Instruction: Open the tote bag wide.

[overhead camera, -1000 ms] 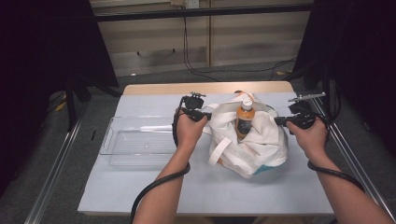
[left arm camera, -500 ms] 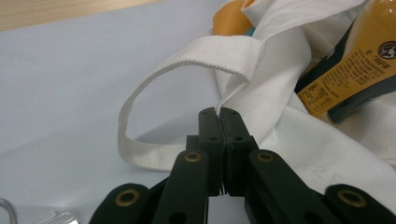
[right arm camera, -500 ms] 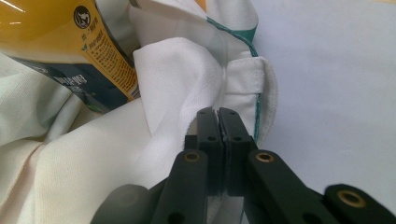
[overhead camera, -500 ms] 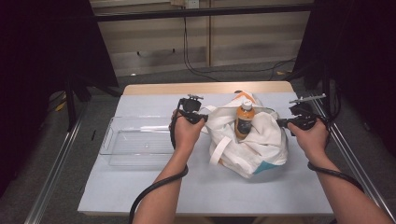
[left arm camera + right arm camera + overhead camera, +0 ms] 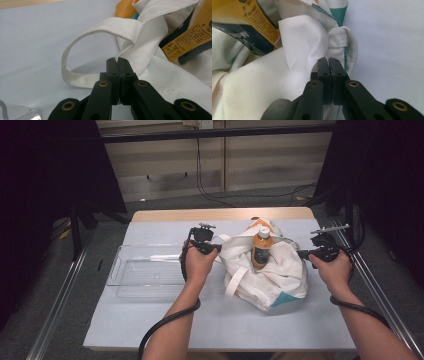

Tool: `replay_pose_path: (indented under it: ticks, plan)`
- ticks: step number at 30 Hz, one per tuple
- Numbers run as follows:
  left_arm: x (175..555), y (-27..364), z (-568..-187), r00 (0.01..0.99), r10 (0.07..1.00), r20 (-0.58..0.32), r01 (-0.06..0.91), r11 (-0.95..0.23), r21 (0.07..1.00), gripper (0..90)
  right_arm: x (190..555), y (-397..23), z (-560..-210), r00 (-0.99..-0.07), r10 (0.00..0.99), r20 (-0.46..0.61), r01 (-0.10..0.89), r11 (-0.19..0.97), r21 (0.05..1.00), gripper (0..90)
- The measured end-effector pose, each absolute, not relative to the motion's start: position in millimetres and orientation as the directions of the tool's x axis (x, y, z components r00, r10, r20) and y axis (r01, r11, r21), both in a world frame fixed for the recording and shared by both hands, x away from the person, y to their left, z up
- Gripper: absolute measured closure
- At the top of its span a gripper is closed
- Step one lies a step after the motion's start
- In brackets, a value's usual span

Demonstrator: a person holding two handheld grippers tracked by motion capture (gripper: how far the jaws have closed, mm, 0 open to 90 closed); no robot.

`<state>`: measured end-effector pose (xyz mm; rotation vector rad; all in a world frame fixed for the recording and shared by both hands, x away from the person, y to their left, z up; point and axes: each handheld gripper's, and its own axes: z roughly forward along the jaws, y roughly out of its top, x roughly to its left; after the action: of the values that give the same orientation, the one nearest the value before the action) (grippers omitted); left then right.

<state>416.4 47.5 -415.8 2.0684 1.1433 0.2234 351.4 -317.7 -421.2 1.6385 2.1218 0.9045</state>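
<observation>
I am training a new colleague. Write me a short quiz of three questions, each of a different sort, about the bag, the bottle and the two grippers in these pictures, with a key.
1. True or false: the left gripper is shut on the cloth of the white tote bag.
2. Where is the orange bottle? A. in the clear tray B. upright in the bag's open mouth C. lying on the table
3. Fill the gap: the right gripper pinches the bag's ____.

Key
1. True: its jaws are closed on the bag's edge, near the strap.
2. B
3. Edge, at the teal-stitched hem.
</observation>
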Motion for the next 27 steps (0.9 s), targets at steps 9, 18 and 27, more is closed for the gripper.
replay_pose_path:
  ticks: [9, 18, 27]
  plan:
    - [416.0, 45.9, -418.7, 0.58, 0.792, -0.192, 0.665, -0.325, 0.673, 88.8, 351.5, -318.1, -428.5, -0.296, 0.947, 0.128, 0.749, 0.146, 0.647, 89.0]
    - [415.4, 44.6, -425.5, 0.583, 0.789, -0.193, 0.67, -0.333, 0.663, 88.7, 350.4, -318.3, -433.5, -0.293, 0.947, 0.135, 0.746, 0.138, 0.652, 88.8]
    - [416.9, 42.6, -428.8, 0.581, 0.791, -0.191, 0.675, -0.337, 0.657, 88.6, 352.1, -318.4, -439.7, -0.295, 0.946, 0.136, 0.75, 0.141, 0.646, 88.7]
